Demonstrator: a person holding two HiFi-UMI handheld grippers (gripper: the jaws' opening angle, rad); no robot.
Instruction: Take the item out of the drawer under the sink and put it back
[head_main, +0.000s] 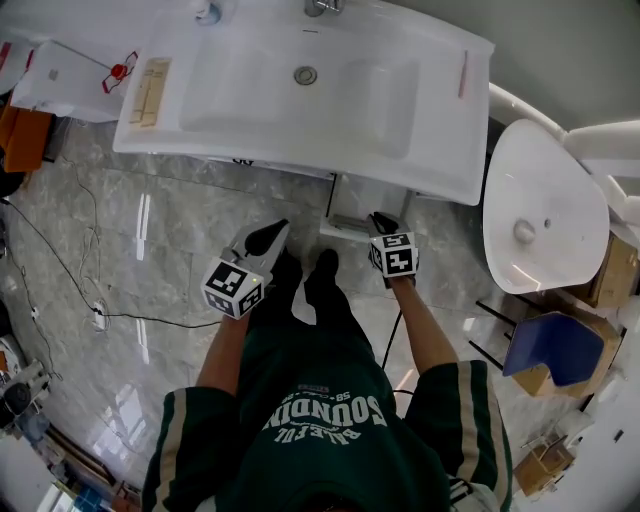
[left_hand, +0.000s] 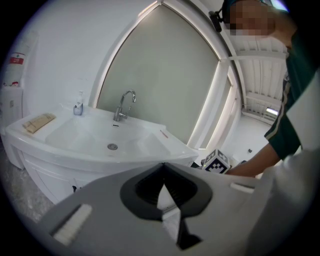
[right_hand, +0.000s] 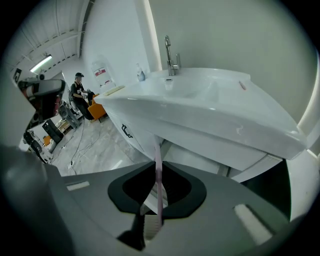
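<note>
The white sink (head_main: 300, 140) stands in front of me, and a white drawer (head_main: 345, 228) juts out a little from the cabinet under it. Right beside that drawer, my right gripper (head_main: 381, 222) (right_hand: 157, 164) is shut on a thin pink stick (right_hand: 156, 150). The stick rises upright between the jaws, below the basin's rim. Further left, over the marble floor, my left gripper (head_main: 268, 238) (left_hand: 163, 166) points at the cabinet with its jaws together and nothing in them. A similar pink stick (head_main: 462, 72) lies on the sink's right edge.
A white toilet (head_main: 545, 220) stands close on the right, with cardboard boxes and a blue piece (head_main: 555, 345) behind it. A cable (head_main: 100, 315) runs across the floor at left. A wooden block (head_main: 150, 90) and a faucet (left_hand: 125, 102) sit on the sink.
</note>
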